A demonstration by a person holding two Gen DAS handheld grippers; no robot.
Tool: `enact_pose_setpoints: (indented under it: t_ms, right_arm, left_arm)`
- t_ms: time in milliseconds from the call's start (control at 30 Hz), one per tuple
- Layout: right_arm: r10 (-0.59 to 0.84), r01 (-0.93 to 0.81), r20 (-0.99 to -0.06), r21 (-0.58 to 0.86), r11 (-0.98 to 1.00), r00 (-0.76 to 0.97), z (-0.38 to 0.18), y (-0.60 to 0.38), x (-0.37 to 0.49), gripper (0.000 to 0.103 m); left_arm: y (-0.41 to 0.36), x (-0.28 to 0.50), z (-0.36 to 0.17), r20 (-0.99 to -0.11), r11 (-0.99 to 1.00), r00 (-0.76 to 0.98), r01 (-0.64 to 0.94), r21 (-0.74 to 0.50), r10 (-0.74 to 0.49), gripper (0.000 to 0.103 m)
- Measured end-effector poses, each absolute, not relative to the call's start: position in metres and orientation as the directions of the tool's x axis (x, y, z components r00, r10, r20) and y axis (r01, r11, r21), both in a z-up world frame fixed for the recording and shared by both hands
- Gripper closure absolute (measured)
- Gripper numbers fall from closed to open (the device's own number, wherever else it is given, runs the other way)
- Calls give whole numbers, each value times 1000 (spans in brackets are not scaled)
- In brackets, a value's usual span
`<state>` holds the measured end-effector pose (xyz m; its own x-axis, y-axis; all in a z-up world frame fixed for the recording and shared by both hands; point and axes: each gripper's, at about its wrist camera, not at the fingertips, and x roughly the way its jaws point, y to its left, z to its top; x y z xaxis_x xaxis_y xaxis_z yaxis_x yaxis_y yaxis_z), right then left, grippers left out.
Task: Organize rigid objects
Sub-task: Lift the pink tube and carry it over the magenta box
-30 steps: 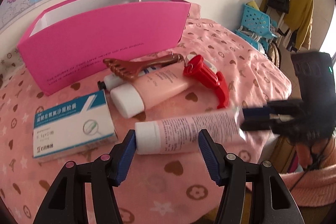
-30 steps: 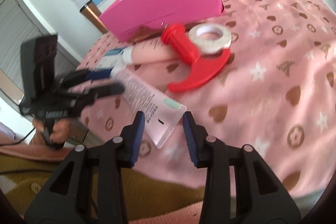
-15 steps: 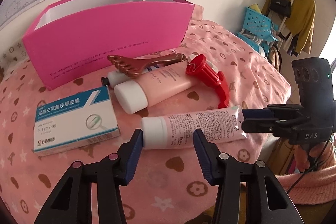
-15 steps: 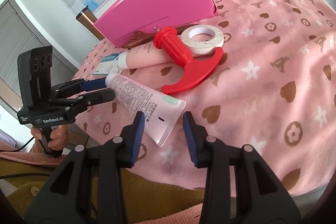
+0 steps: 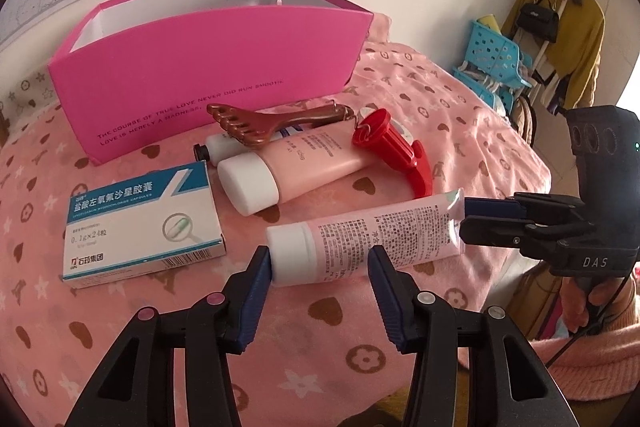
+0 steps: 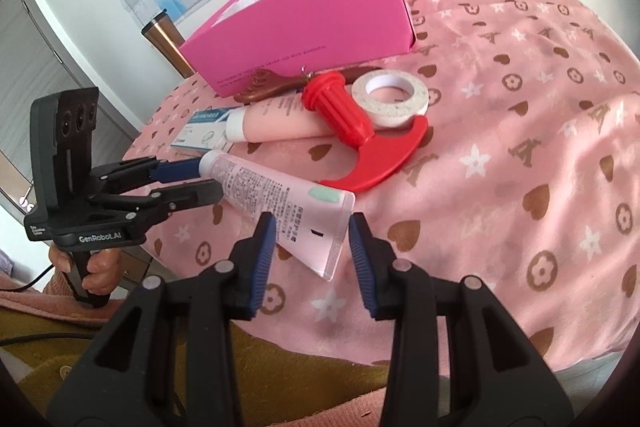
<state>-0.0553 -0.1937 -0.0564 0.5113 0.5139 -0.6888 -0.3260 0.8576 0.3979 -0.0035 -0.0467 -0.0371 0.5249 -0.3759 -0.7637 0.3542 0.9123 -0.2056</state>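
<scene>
A slim pink tube (image 5: 372,231) with a white cap lies across the pink patterned cloth. My left gripper (image 5: 320,267) is shut on its cap end; in the right wrist view the left gripper (image 6: 200,181) has one finger above the cap and one below. My right gripper (image 6: 312,239) is shut on the flat crimped tail of the tube (image 6: 272,195); the left wrist view shows the right gripper (image 5: 476,219) pinching that tail. An open pink box (image 5: 200,67) stands behind, by the wall.
Between tube and box lie a blue-and-white medicine carton (image 5: 140,219), a fatter pink tube (image 5: 304,163), a brown comb-like massager (image 5: 260,123), a red-handled tool (image 5: 396,155) and a tape roll (image 6: 392,99). A steel cup (image 6: 164,43) stands beyond the table edge.
The left jaws narrowed from wide apart onto the tube's cap end. The right gripper, blurred a second ago, has steadied, still on the tail. The tube has shifted only slightly.
</scene>
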Motion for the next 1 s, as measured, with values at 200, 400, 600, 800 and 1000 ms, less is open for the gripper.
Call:
enact_pose_setpoints:
  t_ms: [200,400,600,800,1000]
  right_arm:
    - [530,-357,-672,393,847,518,-44,-189,-53,72]
    - [525,-369,-662,376,850,535,-35,-185,-43,72]
    - [534,-397,-647,362,843,545,-23,-184,-34,72]
    - [537,-450,-603,307,839,590,12,-181,-11,72]
    - [547,-495,-566,261,829,617,48,-177,29,72]
  left_arm:
    - [-43,-4,-24,-736,904,543,360,-230,-404,53]
    - [-39,2,-19,-727,908,557,343,-238,-401,54]
    - [-35,6,-5,-701,911,589,337,-240,-402,54]
    - [-30,28,31,-640,923,670,332,-194,-375,54]
    - [-24,63,59,-601,936,720,306,-173,-347,54]
